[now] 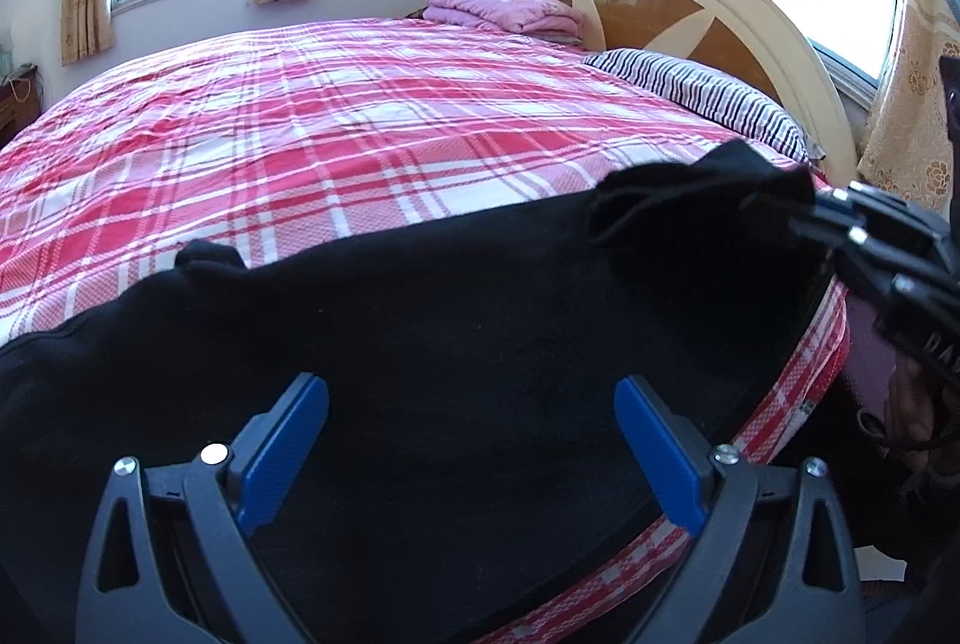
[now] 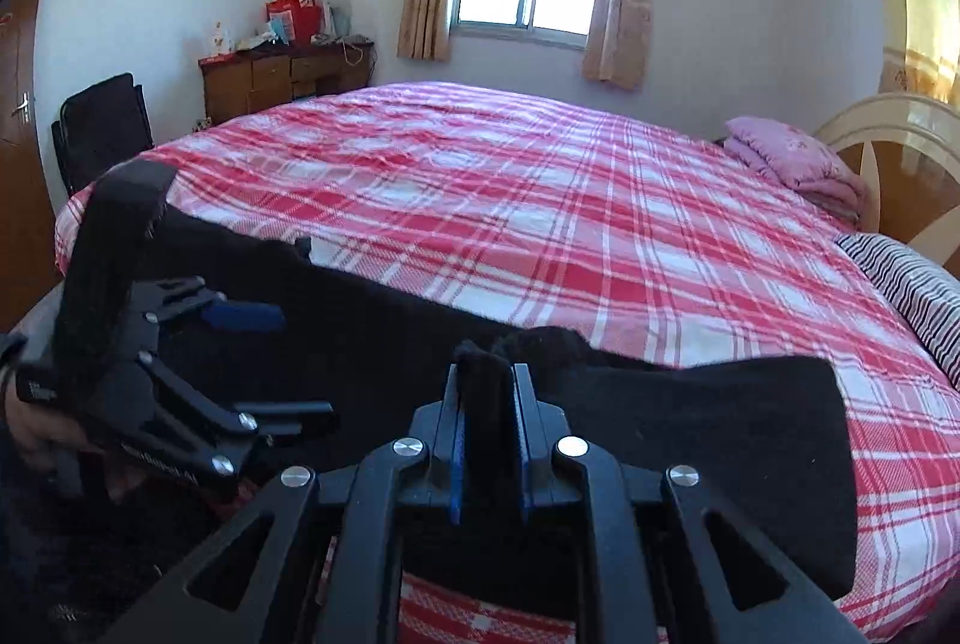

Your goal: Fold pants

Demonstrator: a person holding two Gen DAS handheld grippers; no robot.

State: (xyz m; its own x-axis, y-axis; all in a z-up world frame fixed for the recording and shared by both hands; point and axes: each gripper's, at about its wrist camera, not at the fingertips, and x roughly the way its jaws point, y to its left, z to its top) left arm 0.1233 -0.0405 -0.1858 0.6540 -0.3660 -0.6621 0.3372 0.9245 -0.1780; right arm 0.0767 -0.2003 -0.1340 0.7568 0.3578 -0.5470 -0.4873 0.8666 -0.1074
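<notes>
Black pants lie spread along the near edge of the bed, on its red plaid sheet. Left gripper hangs over them with jaws wide apart. Right gripper has its jaws clamped on a fold of the pants near the headboard end. Farther off lie a striped pillow and a pink folded blanket.

left tongs spread wide, blue pads apart, right tongs clamped tight on black pants, hand gripping left handle
</notes>
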